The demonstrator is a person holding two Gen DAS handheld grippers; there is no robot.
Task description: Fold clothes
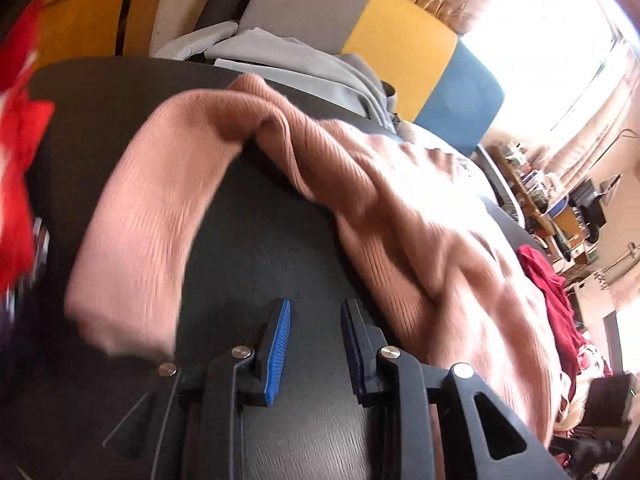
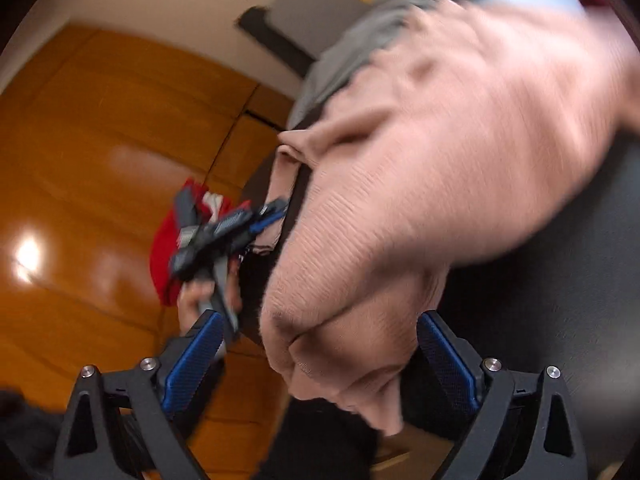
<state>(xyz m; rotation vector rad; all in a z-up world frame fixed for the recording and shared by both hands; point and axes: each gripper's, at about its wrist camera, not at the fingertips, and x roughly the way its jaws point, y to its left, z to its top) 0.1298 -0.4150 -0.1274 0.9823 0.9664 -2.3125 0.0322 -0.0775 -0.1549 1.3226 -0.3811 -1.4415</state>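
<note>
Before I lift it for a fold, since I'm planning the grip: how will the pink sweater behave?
Probably floppy: the pink sweater lies in soft folds on the dark table. Its ribbed knit likely grips pads well. A bunched edge sits between the right gripper fingers, so expect sagging.

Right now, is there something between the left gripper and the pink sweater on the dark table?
Nothing visible. The left gripper hangs over bare dark table, its jaws partly open and empty. The pink sweater lies just ahead and to both sides, with only tabletop between.
</note>
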